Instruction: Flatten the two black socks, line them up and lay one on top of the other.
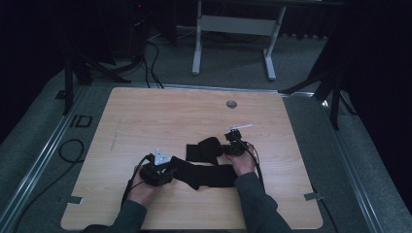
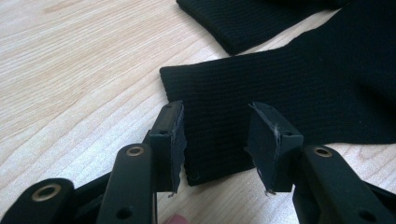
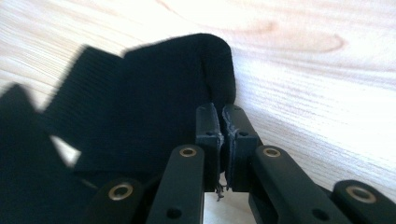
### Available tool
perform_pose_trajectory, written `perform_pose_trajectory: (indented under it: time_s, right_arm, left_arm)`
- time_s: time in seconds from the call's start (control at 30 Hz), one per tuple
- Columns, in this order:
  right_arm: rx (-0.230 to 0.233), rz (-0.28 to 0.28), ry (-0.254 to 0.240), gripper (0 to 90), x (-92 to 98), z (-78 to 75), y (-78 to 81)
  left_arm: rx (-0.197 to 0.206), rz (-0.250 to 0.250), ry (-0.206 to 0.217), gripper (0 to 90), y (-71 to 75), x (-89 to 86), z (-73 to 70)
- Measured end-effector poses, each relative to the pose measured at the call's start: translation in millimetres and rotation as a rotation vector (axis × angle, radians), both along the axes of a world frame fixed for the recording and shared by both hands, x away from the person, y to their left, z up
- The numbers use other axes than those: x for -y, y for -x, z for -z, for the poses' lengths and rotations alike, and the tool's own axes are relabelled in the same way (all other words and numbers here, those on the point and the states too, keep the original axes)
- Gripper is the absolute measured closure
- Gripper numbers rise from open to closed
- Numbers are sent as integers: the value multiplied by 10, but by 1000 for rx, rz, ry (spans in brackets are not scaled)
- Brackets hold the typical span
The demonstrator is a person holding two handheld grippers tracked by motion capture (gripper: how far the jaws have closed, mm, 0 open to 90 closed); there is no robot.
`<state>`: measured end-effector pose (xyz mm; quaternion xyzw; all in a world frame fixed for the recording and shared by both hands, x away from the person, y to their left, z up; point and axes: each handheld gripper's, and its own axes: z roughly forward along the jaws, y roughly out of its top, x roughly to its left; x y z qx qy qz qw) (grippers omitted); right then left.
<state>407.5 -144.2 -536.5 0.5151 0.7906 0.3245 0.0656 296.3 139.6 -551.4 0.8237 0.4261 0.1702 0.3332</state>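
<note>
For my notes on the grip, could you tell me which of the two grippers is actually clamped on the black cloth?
The right gripper: its jaws are pinched shut on a fold of the black cloth. The left gripper stands open, its pads either side of the cloth's edge without pressing it.

A light wooden desk point(image 1: 145, 116) is standing on grey carpet point(image 1: 43, 160), a white-legged frame point(image 1: 233, 29) is standing beyond it, and black cables point(image 1: 150, 63) are trailing nearby.
</note>
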Motion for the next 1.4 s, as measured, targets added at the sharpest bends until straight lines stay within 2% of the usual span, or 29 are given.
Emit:
perform_pose_trajectory:
  time_s: [0.1,0.3,0.4,0.63,0.9,1.0,1.07,1.2,1.3,1.4]
  right_arm:
    - [41,-5,-31,859,43,-135,78]
    - [99,2,-50,859,190,-361,150]
    - [116,23,-22,858,298,-396,156]
    - [105,61,11,856,548,-351,163]
    - [84,93,51,853,738,-258,170]
    - [79,107,87,850,804,-208,169]
    - [78,110,94,850,820,-196,170]
    - [69,127,157,843,937,-113,218]
    - [51,133,187,775,1011,-50,267]
    - [75,132,180,679,1047,-57,294]
  left_arm:
    - [1,-1,0,567,2,3,1]
    - [2,1,-4,567,3,9,3]
    - [3,0,-5,567,4,12,5]
    - [4,0,-9,567,3,17,8]
    - [5,0,-13,568,2,23,12]
    - [5,-1,-14,568,1,23,14]
    - [5,-1,-14,568,0,23,15]
    - [5,-1,-15,567,-1,16,11]
    - [4,-2,-16,568,-4,19,15]
    - [3,-2,-17,568,-6,35,21]
